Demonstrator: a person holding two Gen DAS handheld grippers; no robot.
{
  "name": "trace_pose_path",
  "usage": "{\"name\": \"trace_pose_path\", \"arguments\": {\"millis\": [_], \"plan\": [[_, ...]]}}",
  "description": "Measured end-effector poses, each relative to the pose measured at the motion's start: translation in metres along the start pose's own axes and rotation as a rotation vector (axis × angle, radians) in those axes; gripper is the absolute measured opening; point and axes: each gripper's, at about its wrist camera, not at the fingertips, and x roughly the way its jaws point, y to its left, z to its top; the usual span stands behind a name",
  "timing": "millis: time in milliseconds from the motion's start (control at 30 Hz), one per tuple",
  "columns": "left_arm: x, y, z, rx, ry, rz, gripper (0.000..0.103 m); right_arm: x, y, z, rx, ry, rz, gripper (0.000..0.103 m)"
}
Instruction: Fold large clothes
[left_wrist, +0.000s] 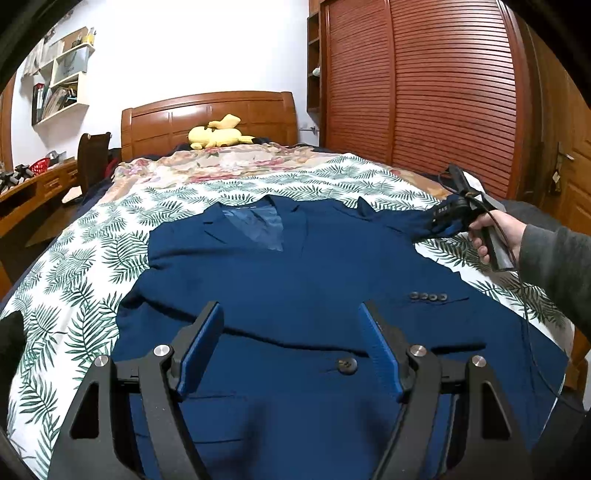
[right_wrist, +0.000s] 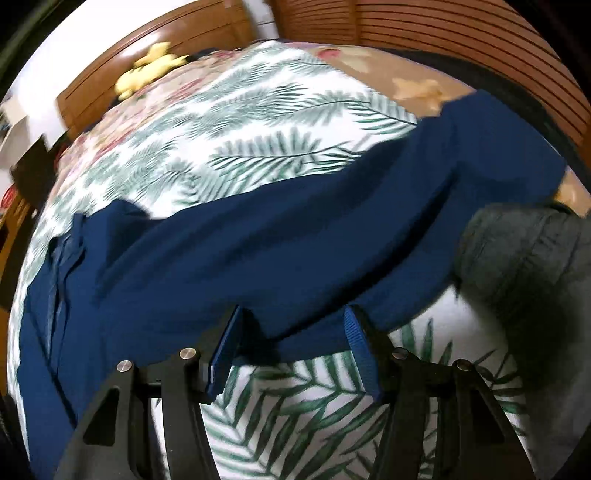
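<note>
A navy blue suit jacket (left_wrist: 295, 280) lies face up on the bed, collar toward the headboard, one sleeve folded across its front with cuff buttons (left_wrist: 428, 296) showing. My left gripper (left_wrist: 291, 317) is open and empty, hovering over the jacket's lower front near a button (left_wrist: 346, 364). My right gripper (right_wrist: 291, 321) is open at the near edge of the jacket's outstretched sleeve (right_wrist: 295, 240), jaws either side of the hem. In the left wrist view the right gripper (left_wrist: 441, 221) sits at that sleeve's end, held by a hand (left_wrist: 495, 229).
The bed carries a palm-leaf sheet (left_wrist: 85, 258) and a floral cover (left_wrist: 229, 162). A yellow plush (left_wrist: 218, 134) lies by the wooden headboard (left_wrist: 207, 118). A slatted wardrobe (left_wrist: 424, 81) stands right; a desk (left_wrist: 33, 188) and chair (left_wrist: 92, 155) stand left. A grey cushion (right_wrist: 524, 258) is near the sleeve.
</note>
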Motion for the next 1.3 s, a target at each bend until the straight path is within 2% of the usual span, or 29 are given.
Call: {"name": "trace_pose_path", "arguments": {"millis": [67, 100, 133, 167, 200, 267, 300, 400, 533, 667, 800, 933, 1033, 1233, 1300], "plan": [[0.000, 0.002, 0.000, -0.008, 0.001, -0.007, 0.075, 0.004, 0.002, 0.003, 0.000, -0.006, -0.015, 0.059], [0.001, 0.002, 0.000, -0.009, 0.003, -0.008, 0.075, 0.006, 0.004, 0.005, -0.007, -0.008, -0.021, 0.053], [0.001, 0.002, 0.000, -0.007, 0.004, -0.008, 0.075, 0.008, 0.006, 0.006, -0.016, -0.008, -0.021, 0.043], [0.002, 0.001, -0.001, -0.003, 0.005, -0.008, 0.075, 0.010, 0.008, 0.007, -0.024, -0.002, -0.019, 0.025], [0.002, 0.000, -0.001, 0.000, 0.006, -0.009, 0.075, 0.012, 0.010, 0.008, -0.031, 0.002, -0.013, 0.016], [0.002, -0.002, -0.002, 0.009, 0.007, -0.013, 0.075, 0.010, 0.015, 0.009, -0.052, -0.022, -0.016, 0.006], [0.003, -0.003, -0.002, 0.011, 0.008, -0.014, 0.075, 0.004, 0.019, 0.009, -0.068, -0.051, -0.012, 0.004], [0.003, -0.003, -0.003, 0.011, 0.013, -0.025, 0.075, -0.023, 0.034, 0.008, -0.143, -0.145, 0.025, 0.003], [0.003, -0.002, -0.003, 0.010, 0.012, -0.032, 0.075, -0.066, 0.069, -0.003, -0.266, -0.217, 0.137, 0.003], [0.003, -0.001, -0.003, 0.002, 0.014, -0.031, 0.075, -0.108, 0.111, -0.034, -0.413, -0.228, 0.263, 0.003], [0.006, 0.001, -0.004, -0.006, 0.023, -0.025, 0.075, -0.136, 0.141, -0.077, -0.529, -0.180, 0.333, 0.003], [0.007, 0.001, -0.003, -0.010, 0.027, -0.027, 0.075, -0.145, 0.158, -0.113, -0.645, -0.119, 0.310, 0.003], [0.007, 0.000, -0.003, -0.002, 0.030, -0.026, 0.075, -0.143, 0.160, -0.115, -0.650, -0.117, 0.223, 0.005], [0.008, -0.002, -0.004, 0.008, 0.032, -0.017, 0.075, -0.159, 0.152, -0.115, -0.626, -0.183, 0.166, 0.033], [0.007, -0.002, -0.004, 0.008, 0.027, -0.019, 0.075, -0.161, 0.148, -0.114, -0.607, -0.202, 0.148, 0.047]]}}
